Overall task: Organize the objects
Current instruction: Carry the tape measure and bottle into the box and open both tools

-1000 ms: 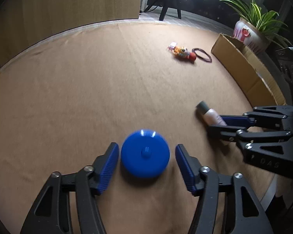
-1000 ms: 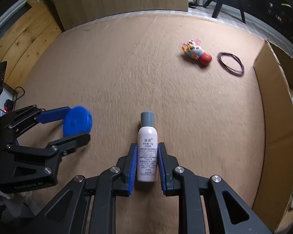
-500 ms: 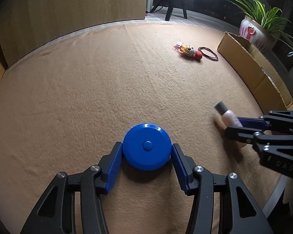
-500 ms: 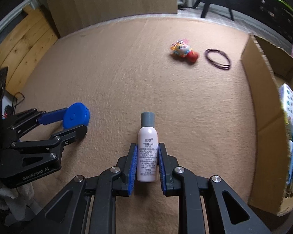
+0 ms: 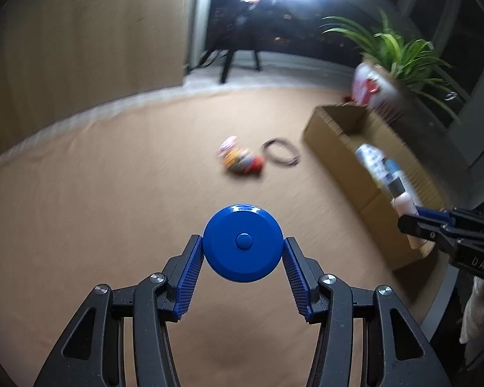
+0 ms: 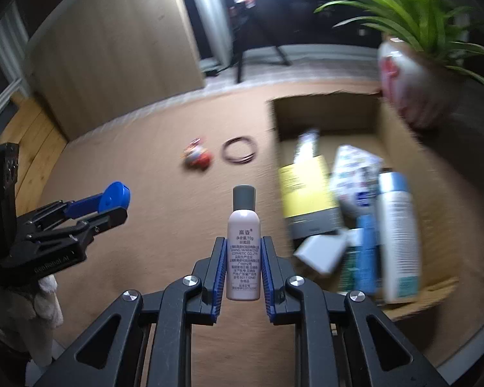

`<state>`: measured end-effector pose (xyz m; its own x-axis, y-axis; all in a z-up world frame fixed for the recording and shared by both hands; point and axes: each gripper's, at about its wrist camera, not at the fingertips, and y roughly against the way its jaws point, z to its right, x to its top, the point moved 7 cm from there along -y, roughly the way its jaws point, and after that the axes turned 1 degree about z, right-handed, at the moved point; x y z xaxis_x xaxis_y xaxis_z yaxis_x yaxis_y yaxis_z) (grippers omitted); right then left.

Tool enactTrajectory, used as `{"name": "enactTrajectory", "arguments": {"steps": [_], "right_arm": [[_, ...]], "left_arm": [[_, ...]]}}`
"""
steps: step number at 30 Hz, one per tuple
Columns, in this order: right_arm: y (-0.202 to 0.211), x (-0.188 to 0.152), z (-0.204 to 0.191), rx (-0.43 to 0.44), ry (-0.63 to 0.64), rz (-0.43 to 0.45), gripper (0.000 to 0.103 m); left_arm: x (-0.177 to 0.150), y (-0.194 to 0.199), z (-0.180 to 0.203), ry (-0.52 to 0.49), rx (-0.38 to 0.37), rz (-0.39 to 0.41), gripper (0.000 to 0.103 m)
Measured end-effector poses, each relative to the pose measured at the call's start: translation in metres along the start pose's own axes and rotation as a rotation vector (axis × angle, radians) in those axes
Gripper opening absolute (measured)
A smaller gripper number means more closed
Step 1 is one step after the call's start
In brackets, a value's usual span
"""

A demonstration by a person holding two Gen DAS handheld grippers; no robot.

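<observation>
Above the tan mat (image 5: 113,209), left gripper (image 5: 243,251) jaws clamp one blue disc (image 5: 243,242); right gripper (image 6: 244,266) jaws clamp one bottle (image 6: 244,251).

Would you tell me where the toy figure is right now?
In the right wrist view, the toy figure lies on the brown mat, just left of the dark ring and the box.

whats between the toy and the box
A dark ring lies on the mat between the toy and the box, touching neither; right wrist view.
</observation>
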<state>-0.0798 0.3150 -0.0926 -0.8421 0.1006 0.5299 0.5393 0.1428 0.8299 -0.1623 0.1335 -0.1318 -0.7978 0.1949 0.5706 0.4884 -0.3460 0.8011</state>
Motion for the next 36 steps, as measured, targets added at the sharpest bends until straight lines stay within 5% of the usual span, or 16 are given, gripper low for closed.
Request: {"name": "enactTrajectory", "arguments": {"steps": [9,19,36], "right_arm": [[0.012,0.006,0.064,-0.091,-0.087,0.03,0.018],[0.008,0.005,0.092,-0.107,-0.115,0.025,0.019],[0.004,0.003,0.104,-0.094,-0.125,0.021,0.021]], "left_arm": [[0.055,-0.021,0.082,-0.122,-0.055,0.046,0.054],[0.083,-0.059,0.153,-0.196,-0.081,0.045,0.054],[0.092,-0.075,0.174,-0.206,-0.087,0.026,0.054]]}}
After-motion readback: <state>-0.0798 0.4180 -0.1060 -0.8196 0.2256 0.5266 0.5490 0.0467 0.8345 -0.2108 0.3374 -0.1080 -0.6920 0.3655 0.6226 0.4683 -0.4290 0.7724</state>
